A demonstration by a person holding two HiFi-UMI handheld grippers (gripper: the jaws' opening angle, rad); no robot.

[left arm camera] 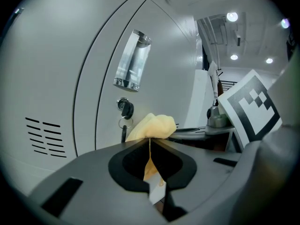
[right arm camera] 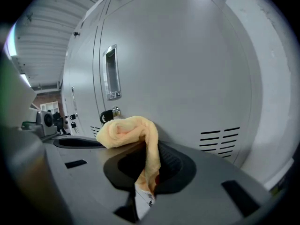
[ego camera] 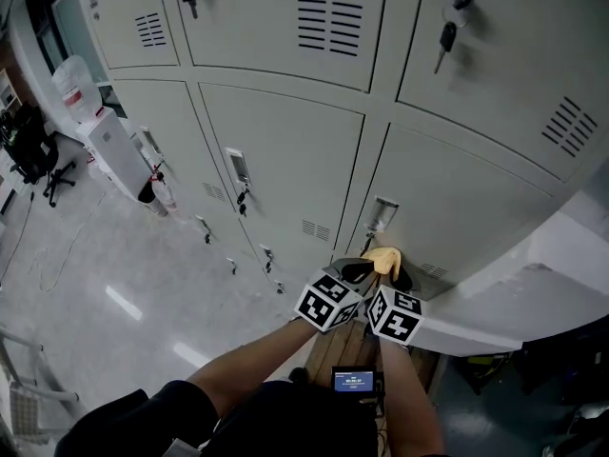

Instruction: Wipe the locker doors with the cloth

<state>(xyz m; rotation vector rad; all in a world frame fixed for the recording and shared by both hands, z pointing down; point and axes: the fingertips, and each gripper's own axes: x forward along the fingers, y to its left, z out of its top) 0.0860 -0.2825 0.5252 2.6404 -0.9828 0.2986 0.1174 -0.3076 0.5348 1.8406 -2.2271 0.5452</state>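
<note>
Cloth (ego camera: 383, 259), yellow and bunched, sits in front of a lower locker door (ego camera: 466, 208), just below the recessed handle (ego camera: 382, 214). Contact with the door cannot be confirmed. Left gripper (left arm camera: 150, 143) is clenched on a thin fold of the cloth, its jaws pressed together on it. Right gripper (right arm camera: 148, 150) clamps another fold, which drapes down through its jaws. The two grippers stand side by side, with their marker cubes (ego camera: 329, 301) close together.

Head view only:
- the whole bank of lockers
- keys (ego camera: 445, 36) hanging from an upper door
- a water dispenser (ego camera: 114, 150) at far left
- the glossy floor (ego camera: 95, 284)
- the person's forearms (ego camera: 257, 360)

Left gripper view only: ceiling lights (left arm camera: 232, 17) and a face of the right gripper's cube.

Both gripper views show the lock (left arm camera: 125, 108) close beside the cloth. The right gripper view adds the door vents (right arm camera: 218, 141) to the right of the cloth.

Writing: a white tag (right arm camera: 143, 197) on the cloth, low between the jaws, carries print too small to read. A small screen (ego camera: 353, 380) below the grippers glows blue, and its text is unreadable. The cubes bear black-and-white square patterns and no letters.
</note>
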